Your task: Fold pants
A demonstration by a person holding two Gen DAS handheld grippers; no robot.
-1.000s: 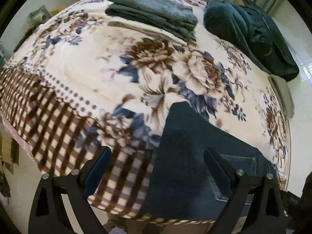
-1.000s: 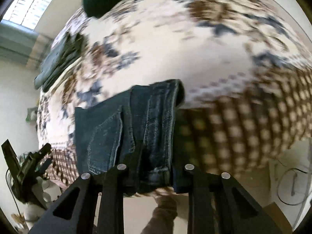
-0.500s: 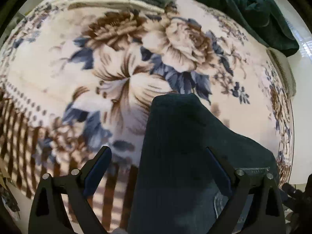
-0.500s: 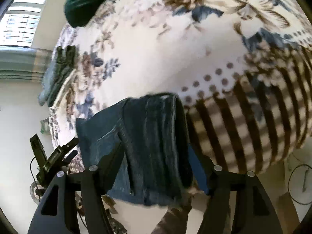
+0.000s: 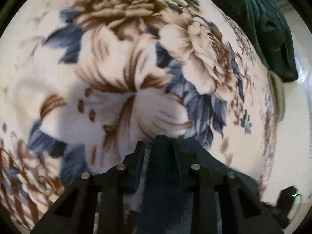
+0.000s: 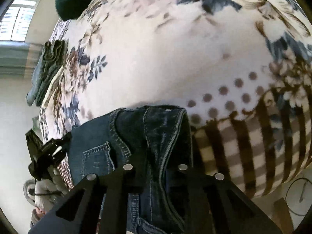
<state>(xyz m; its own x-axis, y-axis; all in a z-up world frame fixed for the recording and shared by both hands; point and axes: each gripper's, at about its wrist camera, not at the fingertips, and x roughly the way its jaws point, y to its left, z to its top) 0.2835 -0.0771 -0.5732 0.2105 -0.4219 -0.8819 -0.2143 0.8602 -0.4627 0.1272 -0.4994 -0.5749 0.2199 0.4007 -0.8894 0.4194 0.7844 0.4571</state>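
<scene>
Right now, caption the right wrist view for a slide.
Right claw closing on folded dark blue denim jeans atop floral fleece blanket.

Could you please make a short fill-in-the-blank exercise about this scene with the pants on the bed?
1. The pants are made of blue ____.
2. The blanket under them has a ____ pattern in brown and blue.
3. Both tongs, left tongs and right tongs, are ____ with denim between them.
4. The dark green cloth lies at the ____ edge of the bed.

Missing words: denim; flower; closing; far
</scene>
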